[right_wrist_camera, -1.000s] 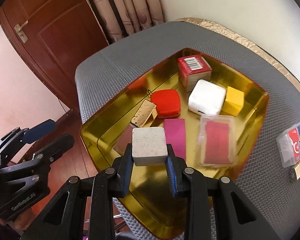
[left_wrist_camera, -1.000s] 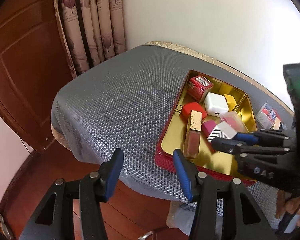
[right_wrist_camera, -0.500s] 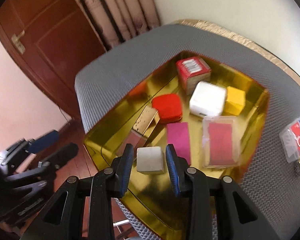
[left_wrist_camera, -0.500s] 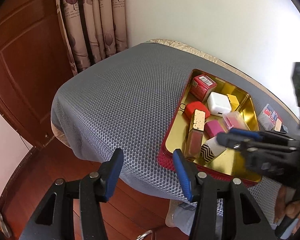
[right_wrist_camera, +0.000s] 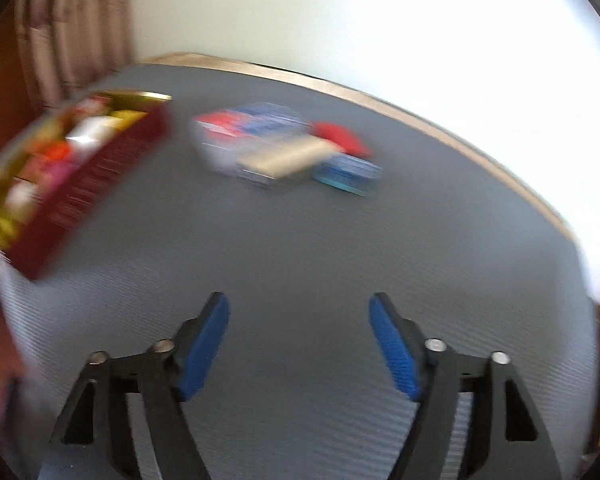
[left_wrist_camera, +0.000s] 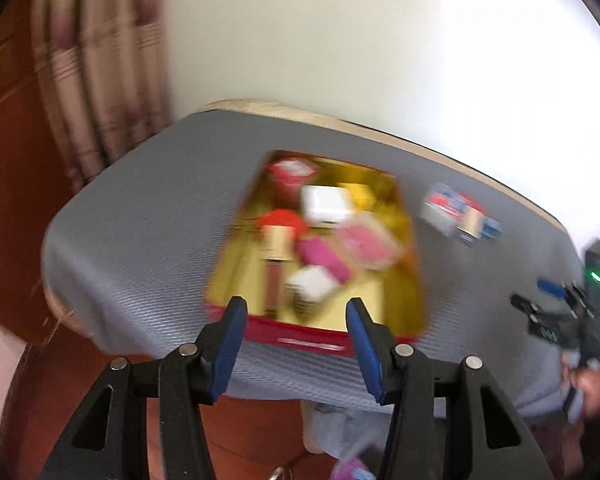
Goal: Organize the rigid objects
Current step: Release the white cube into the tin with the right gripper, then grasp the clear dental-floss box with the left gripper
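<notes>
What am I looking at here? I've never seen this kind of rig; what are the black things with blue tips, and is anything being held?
These are two hand-held tongs, one in each of a person's hands, each carrying a wide-angle camera that looks out along its own fingers. The left tongs stand open and empty over the near edge of a red tin with a gold inside, which sits on a grey mat and holds small boxes and blocks. The right tongs are opening, with nothing between them, over bare mat. Ahead of them lies a blurred cluster of small packs outside the tin. Both pictures are motion-blurred, so finer detail cannot be told.
</notes>
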`<control>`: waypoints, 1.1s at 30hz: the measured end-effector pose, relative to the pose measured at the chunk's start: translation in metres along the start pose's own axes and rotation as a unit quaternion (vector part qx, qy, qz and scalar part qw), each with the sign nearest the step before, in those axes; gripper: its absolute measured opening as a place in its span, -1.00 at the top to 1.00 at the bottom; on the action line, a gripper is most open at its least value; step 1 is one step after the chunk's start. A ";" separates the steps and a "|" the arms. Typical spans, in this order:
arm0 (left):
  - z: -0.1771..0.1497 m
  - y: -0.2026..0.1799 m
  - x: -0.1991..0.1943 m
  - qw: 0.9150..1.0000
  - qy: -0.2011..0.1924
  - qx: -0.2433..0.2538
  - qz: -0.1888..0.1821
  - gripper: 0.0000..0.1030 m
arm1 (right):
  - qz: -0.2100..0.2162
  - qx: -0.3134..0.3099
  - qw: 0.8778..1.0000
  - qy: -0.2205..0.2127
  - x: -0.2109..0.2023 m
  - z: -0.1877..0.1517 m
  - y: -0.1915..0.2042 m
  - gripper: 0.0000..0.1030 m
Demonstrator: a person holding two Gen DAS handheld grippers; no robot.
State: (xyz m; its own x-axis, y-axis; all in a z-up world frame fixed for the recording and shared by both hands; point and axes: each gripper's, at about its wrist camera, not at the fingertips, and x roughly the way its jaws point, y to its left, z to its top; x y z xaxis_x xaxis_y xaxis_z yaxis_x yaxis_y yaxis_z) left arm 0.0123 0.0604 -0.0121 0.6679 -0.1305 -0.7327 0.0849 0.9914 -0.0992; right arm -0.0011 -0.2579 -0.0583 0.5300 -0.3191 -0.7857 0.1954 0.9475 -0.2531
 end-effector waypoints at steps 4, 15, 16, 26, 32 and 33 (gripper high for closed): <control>-0.001 -0.036 0.005 0.998 0.022 0.049 -0.043 -0.02 | -0.031 0.044 0.999 0.010 0.006 -0.021 -0.056 -0.56; 0.065 -0.144 0.041 0.979 0.035 0.188 -0.076 -0.02 | -0.013 0.107 0.994 -0.003 0.013 -0.042 -0.094 -0.77; 0.074 -0.157 0.050 0.974 0.036 0.211 -0.079 -0.02 | -0.009 0.109 0.994 -0.002 0.012 -0.043 -0.093 -0.78; 0.132 -0.222 0.158 0.935 0.135 0.301 -0.129 -0.02 | 0.036 0.152 0.988 -0.015 0.006 -0.050 -0.108 -0.84; 0.148 -0.231 0.197 0.923 0.173 0.318 -0.132 -0.02 | 0.059 0.163 0.985 -0.018 0.005 -0.053 -0.113 -0.84; 0.149 -0.231 0.203 0.922 0.175 0.321 -0.128 -0.02 | 0.060 0.162 0.985 -0.019 0.006 -0.053 -0.112 -0.84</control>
State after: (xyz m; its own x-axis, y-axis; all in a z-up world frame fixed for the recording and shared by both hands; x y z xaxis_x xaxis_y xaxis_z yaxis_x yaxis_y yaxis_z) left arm 0.2388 -0.1951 -0.0376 0.2949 -0.2421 -0.9244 0.7017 0.7115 0.0375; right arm -0.0635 -0.3651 -0.0641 0.5941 -0.2106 -0.7764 0.3789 0.9246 0.0391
